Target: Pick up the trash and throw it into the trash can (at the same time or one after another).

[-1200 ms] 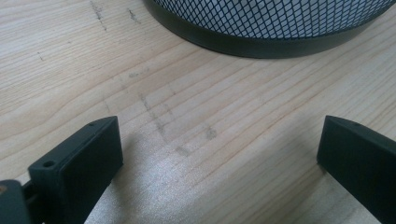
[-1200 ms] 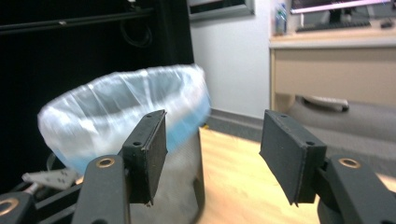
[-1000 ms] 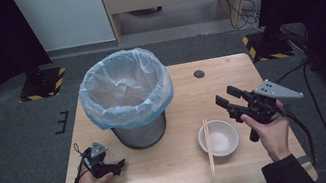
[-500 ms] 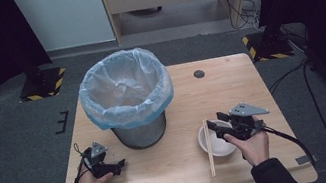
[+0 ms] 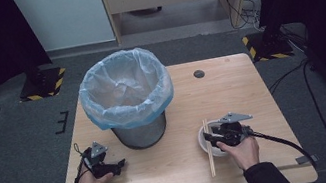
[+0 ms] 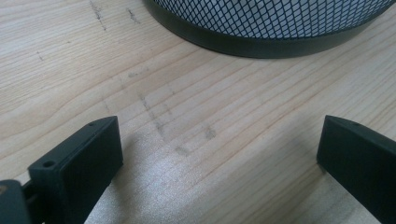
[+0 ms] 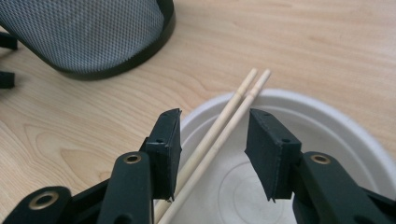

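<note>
Nearest us, our two hands rest at the front edge of the table (image 5: pixel 250 81), a pale wood top with clear grain and a few faint grey scuffs. Our left gripper (image 5: pixel 113 167) lies low on the wood at the front left, its jaws spread wide with nothing between them; in the left gripper view only bare wood lies in the gap, with the bin's black base just beyond.

Our right gripper (image 5: pixel 212 137) hangs over the white bowl (image 5: pixel 203 140) at the front right. Its jaws stand partly open on either side of the chopsticks (image 7: pixel 219 133), which lie together across the bowl's left rim; one jaw seems to touch them, the other stands apart, so they are not clamped.

Behind the left hand stands the mesh bin (image 5: pixel 135 132), lined with a pale blue bag (image 5: pixel 125 90). A small dark disc (image 5: pixel 199 74) sits near the far edge.

Beyond the table we see grey carpet, loose cables, black curtains at both sides and a white panel.
</note>
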The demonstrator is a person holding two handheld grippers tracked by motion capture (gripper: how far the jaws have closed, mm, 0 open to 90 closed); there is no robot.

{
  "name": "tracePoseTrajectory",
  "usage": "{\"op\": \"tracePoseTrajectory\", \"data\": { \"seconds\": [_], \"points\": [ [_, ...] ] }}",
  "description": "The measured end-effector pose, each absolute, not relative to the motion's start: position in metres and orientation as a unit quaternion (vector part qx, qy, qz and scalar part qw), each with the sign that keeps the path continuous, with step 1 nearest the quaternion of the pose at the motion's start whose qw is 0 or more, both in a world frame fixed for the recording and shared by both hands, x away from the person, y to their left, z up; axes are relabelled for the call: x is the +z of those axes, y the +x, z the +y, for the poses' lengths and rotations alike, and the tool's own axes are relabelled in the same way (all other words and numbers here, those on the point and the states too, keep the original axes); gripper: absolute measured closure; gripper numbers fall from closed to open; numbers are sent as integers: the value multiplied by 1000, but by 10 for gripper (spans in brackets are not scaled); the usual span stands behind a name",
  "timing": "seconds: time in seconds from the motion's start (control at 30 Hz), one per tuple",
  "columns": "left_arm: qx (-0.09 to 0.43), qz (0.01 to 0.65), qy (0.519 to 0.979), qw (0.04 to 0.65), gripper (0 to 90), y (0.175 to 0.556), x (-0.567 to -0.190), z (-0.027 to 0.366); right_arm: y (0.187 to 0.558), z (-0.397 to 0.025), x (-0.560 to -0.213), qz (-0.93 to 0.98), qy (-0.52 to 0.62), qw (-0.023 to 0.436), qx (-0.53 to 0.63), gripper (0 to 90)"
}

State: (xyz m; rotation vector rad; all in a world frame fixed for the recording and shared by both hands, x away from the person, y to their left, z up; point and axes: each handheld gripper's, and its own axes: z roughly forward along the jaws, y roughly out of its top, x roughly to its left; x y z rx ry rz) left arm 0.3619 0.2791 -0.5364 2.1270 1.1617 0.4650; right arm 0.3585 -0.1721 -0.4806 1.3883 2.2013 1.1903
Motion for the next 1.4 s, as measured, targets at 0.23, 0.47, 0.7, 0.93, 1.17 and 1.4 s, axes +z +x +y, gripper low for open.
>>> {"op": "tracePoseTrajectory", "data": {
  "seconds": [0.23, 0.47, 0.7, 0.93, 1.17, 1.4],
  "points": [
    [178, 444, 813, 331, 0, 362, -536, 279, 361, -166, -490, 773, 488, 124, 387, 569],
    [178, 444, 814, 331, 0, 362, -536, 279, 363, -168, -493, 780, 490, 129, 368, 603],
    [178, 444, 814, 330, 0, 362, -536, 279, 365, -173, -492, 780, 495, 126, 361, 680],
    [178, 444, 814, 331, 0, 362, -536, 279, 366, -176, -493, 784, 494, 123, 355, 737],
    [178, 444, 814, 330, 0, 362, -536, 279, 366, -177, -491, 788, 491, 120, 352, 822],
    [178, 444, 814, 330, 0, 362, -536, 279, 367, -178, -490, 789, 490, 117, 352, 855]
  ]
}}
